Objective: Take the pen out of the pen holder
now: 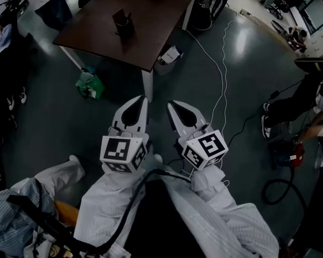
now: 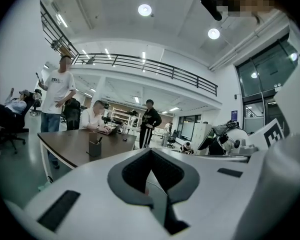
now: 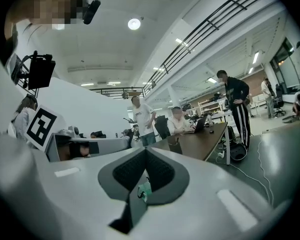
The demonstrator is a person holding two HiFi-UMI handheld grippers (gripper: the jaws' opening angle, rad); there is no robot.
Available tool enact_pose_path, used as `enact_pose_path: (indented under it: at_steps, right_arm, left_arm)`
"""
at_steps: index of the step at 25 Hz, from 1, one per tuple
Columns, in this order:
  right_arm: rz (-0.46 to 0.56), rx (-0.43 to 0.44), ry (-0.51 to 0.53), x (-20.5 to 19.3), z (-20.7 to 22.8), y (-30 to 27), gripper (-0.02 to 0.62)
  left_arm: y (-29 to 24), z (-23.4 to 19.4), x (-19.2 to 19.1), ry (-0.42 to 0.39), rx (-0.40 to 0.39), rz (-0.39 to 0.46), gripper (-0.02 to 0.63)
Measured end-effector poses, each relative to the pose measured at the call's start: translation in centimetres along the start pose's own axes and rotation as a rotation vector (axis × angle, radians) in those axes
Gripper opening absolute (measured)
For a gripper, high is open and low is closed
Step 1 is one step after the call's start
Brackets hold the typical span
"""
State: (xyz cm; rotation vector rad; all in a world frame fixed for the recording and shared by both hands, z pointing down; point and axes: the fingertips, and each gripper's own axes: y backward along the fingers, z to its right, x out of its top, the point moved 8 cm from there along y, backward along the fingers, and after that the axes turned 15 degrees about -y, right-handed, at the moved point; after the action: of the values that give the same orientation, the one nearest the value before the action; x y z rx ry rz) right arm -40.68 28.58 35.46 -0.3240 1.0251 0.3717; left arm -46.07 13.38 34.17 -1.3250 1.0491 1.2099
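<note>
A dark pen holder stands on the brown table far ahead of me, with a pen sticking out of it. In the left gripper view the pen holder is small and distant on the table; in the right gripper view the table is also far off. My left gripper and right gripper are held side by side over the floor, well short of the table. Both are shut and hold nothing; their jaws meet at the tips in the gripper views, left gripper and right gripper.
A green bag lies on the floor by the table leg. A white box and a white cable lie on the floor to the right. Several people stand or sit round the table. A seated person's legs are at the right.
</note>
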Motion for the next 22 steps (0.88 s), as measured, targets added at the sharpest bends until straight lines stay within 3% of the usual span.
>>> enact_pose_path:
  at_steps: [7, 16, 22]
  right_arm:
    - [-0.013, 0.0, -0.028, 1.5, 5.4, -7.0, 0.002]
    - [0.033, -0.036, -0.006, 8.9, 13.2, -18.5, 0.002]
    - [0.039, -0.08, -0.022, 11.8, 18.2, -21.8, 0.002]
  left_arm:
    - [-8.1, -4.5, -1.0, 0.003, 0.0, -0.032, 0.004]
    - [-23.2, -11.7, 2.7, -0.022, -0.084, 0.011, 0.003]
    - [-30.3, -12.9, 3.3, -0.021, -0.124, 0.006, 0.003]
